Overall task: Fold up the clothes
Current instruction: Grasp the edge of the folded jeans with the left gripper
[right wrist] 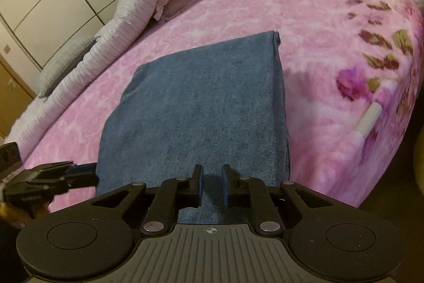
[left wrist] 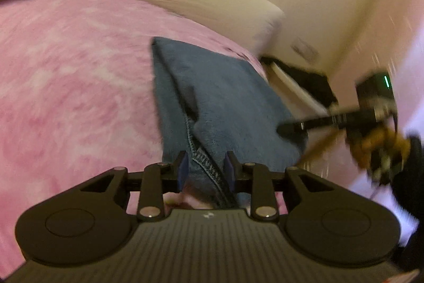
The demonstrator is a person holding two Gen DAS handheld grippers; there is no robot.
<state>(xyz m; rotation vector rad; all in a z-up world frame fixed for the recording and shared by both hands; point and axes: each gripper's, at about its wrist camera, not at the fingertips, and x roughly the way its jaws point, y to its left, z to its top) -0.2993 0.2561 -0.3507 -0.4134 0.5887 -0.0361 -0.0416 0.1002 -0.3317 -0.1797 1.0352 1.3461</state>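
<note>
Folded blue garment (right wrist: 196, 102) lies on pink bed (right wrist: 304, 25). Left gripper (left wrist: 206, 168) jaws apart, straddling its seam; right gripper (right wrist: 212, 183) narrow, unpinched.

No legible text, brand, number or label in either view. Left gripper (right wrist: 79, 177): a pale printed line on its side, too blurred to read. Each gripper body carries a small white crosshair-like mark; a green indicator light glows on the right gripper (left wrist: 288, 127).
</note>
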